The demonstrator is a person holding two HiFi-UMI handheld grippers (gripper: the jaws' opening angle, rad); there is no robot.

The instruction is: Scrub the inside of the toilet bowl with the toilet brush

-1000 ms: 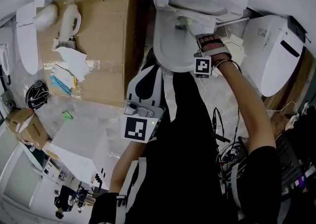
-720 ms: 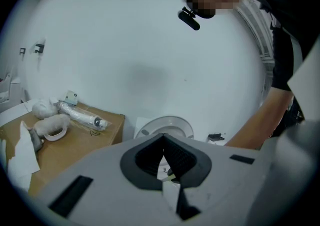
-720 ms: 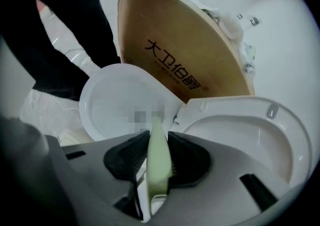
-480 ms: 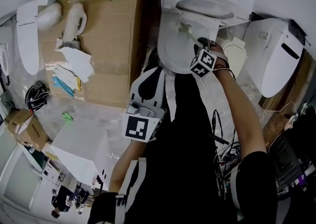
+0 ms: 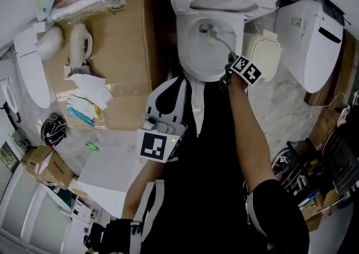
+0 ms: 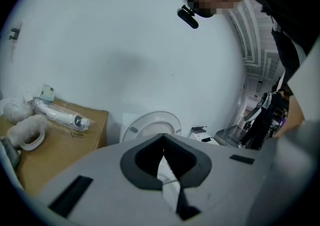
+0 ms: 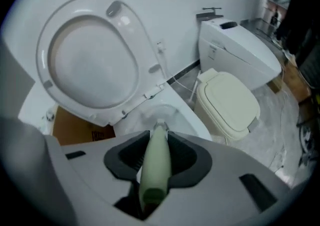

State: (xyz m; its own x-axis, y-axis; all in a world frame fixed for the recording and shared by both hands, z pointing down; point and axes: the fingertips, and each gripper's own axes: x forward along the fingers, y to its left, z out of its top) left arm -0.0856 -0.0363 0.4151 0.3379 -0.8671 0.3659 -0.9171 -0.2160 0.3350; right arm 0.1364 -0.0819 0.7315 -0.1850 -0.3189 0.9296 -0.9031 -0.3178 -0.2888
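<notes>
Right gripper view: my right gripper (image 7: 156, 157) is clamped on the one pale green plastic handle of the toilet brush (image 7: 155, 142), a dark pad pressed to each side of it. The handle runs straight out ahead of the jaws, and its far end dips into the white ceramic toilet bowl (image 7: 167, 115) just beyond and below them. Above and left of the gripper, the single white oval seat and lid (image 7: 92, 55) stands raised.

From the head view, the right gripper (image 5: 231, 70) hangs at the near right edge of the toilet bowl (image 5: 193, 56). The toilet brush (image 5: 220, 41) slants from it down into the bowl, with its head low at the back.

Two more fixtures sit to this gripper's right: one cream closed-lid toilet (image 5: 262, 54) just beside it, and one larger white toilet unit (image 5: 311, 40) beyond that.

My left gripper (image 5: 167, 95) is held back near my body, well apart from the bowl. In the left gripper view its jaws (image 6: 162, 157) are drawn together with nothing between them.

Left of that gripper lies one brown cardboard box (image 5: 126, 40).
</notes>
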